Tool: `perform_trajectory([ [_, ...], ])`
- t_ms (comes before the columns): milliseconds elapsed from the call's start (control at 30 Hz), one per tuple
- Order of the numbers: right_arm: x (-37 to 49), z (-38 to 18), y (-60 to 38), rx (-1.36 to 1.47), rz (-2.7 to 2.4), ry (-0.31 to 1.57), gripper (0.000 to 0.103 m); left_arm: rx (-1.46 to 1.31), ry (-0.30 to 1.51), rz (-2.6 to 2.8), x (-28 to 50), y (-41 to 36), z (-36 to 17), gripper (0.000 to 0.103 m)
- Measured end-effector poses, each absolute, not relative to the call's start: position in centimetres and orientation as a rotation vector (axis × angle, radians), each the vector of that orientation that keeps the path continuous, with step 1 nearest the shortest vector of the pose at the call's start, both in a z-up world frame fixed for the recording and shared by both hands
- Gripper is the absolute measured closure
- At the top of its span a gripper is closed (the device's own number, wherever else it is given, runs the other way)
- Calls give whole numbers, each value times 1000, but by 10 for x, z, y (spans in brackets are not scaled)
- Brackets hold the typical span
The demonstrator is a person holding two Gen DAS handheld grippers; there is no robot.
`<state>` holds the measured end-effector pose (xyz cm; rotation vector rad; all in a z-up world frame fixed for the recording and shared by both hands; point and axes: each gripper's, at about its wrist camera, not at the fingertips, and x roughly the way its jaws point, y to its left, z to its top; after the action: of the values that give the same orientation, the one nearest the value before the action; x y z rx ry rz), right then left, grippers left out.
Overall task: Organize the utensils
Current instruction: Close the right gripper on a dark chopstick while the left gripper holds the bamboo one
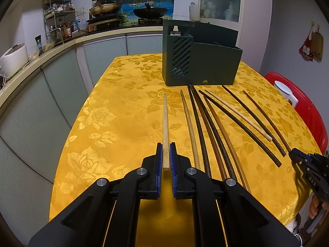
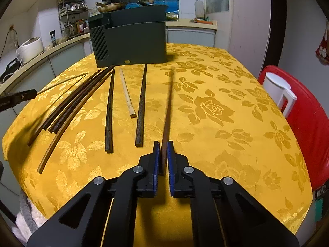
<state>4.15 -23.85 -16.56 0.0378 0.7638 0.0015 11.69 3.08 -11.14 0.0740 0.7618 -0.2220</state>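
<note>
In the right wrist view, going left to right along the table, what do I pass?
Left gripper → bunched dark chopsticks → single dark chopstick → pale chopstick → dark chopstick → reddish chopstick in the right gripper → white jug on the red chair.

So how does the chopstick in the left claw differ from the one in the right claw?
The left claw holds a pale bamboo chopstick; the right claw holds a reddish-brown chopstick. The pale one looks sharp, the reddish one blurred. Both point toward the dark green holder.
</note>
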Motion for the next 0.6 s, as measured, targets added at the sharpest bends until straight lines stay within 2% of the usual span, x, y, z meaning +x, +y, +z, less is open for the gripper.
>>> perform_trajectory([
  [267, 30, -133, -254, 46, -24, 687, 96, 119, 708, -203, 107, 27, -97, 96],
  [600, 27, -73, -260, 44, 11, 543, 96, 117, 603, -191, 93, 36, -51, 96],
])
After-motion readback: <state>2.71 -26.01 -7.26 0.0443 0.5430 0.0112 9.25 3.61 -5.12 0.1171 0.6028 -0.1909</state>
